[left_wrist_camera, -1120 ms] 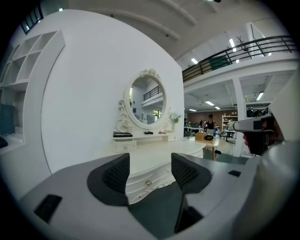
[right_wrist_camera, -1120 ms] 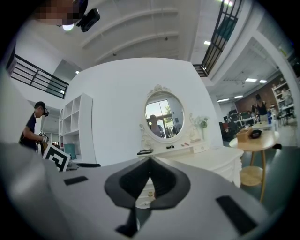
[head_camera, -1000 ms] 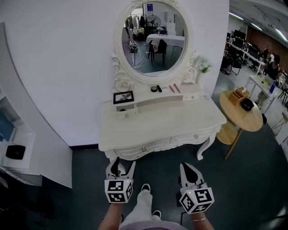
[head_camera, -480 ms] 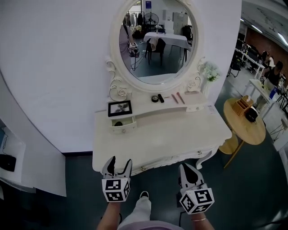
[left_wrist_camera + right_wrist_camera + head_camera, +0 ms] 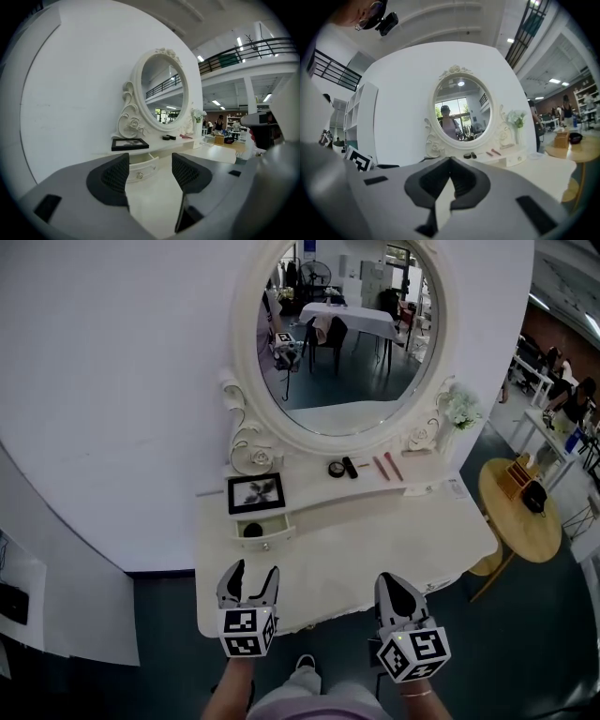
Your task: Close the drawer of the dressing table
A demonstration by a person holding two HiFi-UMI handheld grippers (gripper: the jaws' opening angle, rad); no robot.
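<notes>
Left gripper [image 5: 251, 575] first: low in the frame, left of centre, over the front edge of the white bench [image 5: 375, 545]. Its jaws stand well apart with nothing between them. In the left gripper view [image 5: 150, 174] the bare bench top shows through the gap, and the small drawer [image 5: 140, 166] sits beyond it, not touched.

Over to the right gripper [image 5: 391, 583], low and right of centre at the same front edge. Its jaws are pressed together, and the right gripper view [image 5: 450, 180] shows nothing caught in them.

Now the drawer [image 5: 262, 534]: it's at the left end of the raised shelf, pulled out, straight up-frame from the left gripper. A dark round item [image 5: 252, 530] lies inside. A black picture frame [image 5: 257, 492] lies on the shelf just above it.

Further along that shelf, toward the middle, there's a round black compact [image 5: 336, 469], a dark tube [image 5: 350, 467] beside it and two reddish pencils [image 5: 387, 466]. The big oval mirror [image 5: 347, 334] fills the top of the frame, with white flowers [image 5: 459, 409] at its right. A round wooden table [image 5: 516, 521] stands at the right edge.
</notes>
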